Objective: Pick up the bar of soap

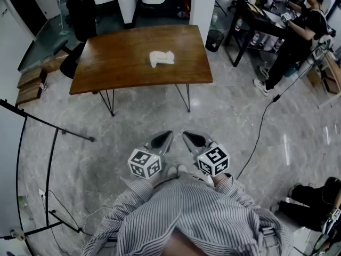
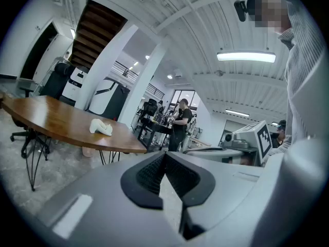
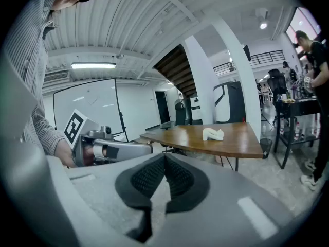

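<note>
The bar of soap (image 1: 161, 58) is a pale, lumpy white piece lying near the middle of the brown wooden table (image 1: 117, 63). Both grippers hang over the floor close to my body, well short of the table. My left gripper (image 1: 166, 137) and right gripper (image 1: 189, 137) are side by side, jaws shut and empty, pointing toward the table. The left gripper view shows the soap (image 2: 101, 127) far off on the table (image 2: 51, 118) beyond its shut jaws (image 2: 164, 156). The right gripper view shows the soap (image 3: 213, 134) beyond its shut jaws (image 3: 164, 159).
A person in black (image 1: 298, 31) stands at a dark desk to the far right. A black bin (image 1: 214, 39) sits by the table's right end and a chair (image 1: 72, 63) by its left. A cable (image 1: 261, 127) crosses the floor; a black stand (image 1: 48, 143) is at left.
</note>
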A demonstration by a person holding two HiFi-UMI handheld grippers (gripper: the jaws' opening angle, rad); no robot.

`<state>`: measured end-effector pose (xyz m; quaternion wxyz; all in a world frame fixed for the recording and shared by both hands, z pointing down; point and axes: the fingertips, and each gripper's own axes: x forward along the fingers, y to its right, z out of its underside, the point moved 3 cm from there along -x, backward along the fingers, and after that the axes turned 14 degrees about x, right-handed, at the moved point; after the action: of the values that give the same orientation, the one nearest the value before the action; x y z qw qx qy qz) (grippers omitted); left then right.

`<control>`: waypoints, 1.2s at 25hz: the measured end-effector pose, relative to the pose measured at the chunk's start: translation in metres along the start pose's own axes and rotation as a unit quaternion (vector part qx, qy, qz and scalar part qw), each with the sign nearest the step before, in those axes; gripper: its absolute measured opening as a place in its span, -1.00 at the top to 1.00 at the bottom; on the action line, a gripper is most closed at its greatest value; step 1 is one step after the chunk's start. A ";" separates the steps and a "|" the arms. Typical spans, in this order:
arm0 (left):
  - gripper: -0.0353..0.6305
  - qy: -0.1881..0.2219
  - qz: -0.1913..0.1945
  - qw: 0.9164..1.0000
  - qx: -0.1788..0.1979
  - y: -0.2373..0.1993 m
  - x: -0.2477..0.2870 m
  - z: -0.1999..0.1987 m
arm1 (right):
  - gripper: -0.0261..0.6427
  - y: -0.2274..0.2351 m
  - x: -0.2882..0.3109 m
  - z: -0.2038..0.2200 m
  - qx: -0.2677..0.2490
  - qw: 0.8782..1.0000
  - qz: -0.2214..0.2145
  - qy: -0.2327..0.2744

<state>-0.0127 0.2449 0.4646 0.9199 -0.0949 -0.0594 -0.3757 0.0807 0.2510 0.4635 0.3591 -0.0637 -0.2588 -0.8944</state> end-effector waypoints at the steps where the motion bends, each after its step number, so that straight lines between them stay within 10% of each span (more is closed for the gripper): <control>1: 0.88 0.000 0.000 1.000 0.007 0.002 0.002 -0.001 | 0.92 0.002 -0.002 -0.002 -0.003 1.000 0.002 0.000; 30: 0.88 0.024 0.023 0.999 -0.040 0.006 0.077 -0.001 | 0.92 0.059 -0.001 -0.026 -0.035 0.997 -0.071 -0.003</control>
<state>0.0461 0.1965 0.4769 0.9249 -0.1237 -0.0204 -0.3589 0.1236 0.2023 0.4654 0.2917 -0.0600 -0.2325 -0.9259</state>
